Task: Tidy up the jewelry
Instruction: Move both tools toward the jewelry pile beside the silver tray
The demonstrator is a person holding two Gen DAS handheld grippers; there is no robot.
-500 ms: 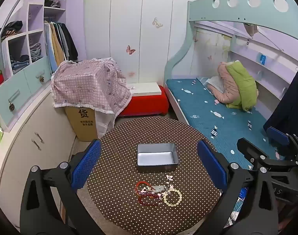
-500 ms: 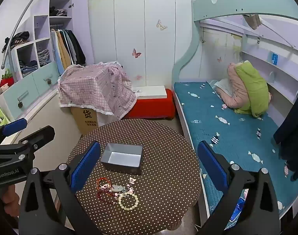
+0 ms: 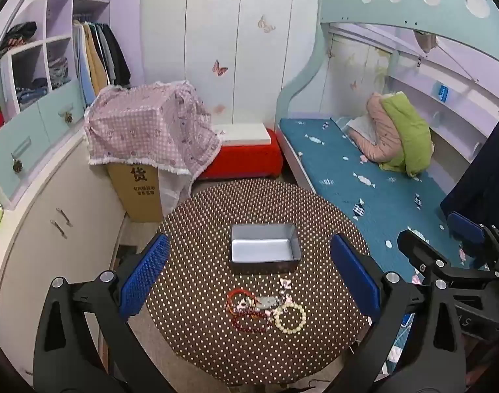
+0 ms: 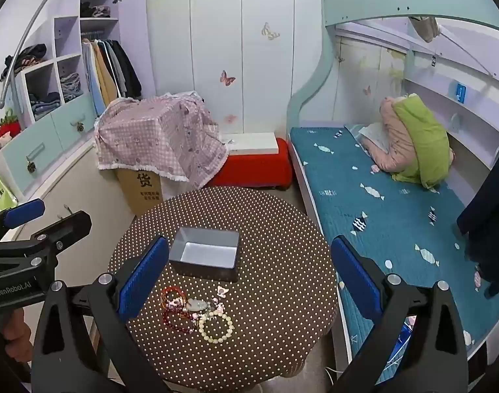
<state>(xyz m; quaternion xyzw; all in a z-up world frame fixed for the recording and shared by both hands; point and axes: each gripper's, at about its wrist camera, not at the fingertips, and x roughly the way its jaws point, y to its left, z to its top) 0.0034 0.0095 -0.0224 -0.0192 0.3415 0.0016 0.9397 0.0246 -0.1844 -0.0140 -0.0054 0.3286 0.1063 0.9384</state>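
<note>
Dead ahead of left gripper (image 3: 249,275): jewelry pile (image 3: 266,309) w/ tin box (image 3: 264,249) just beyond; right gripper (image 4: 249,275) off-side. Both wide open, empty.

The left tongs (image 3: 249,281) have black angular plastic arms with triangular cut-outs, silver round screws at the joints and blue ribbed pads (image 3: 144,275). The right tongs (image 4: 249,281) are built the same, with blue pads (image 4: 356,275). At the left edge of the right view, white "GenRobot.AI" lettering marks the black body, and bare skin of a hand (image 4: 15,337) shows at lower left.
</note>
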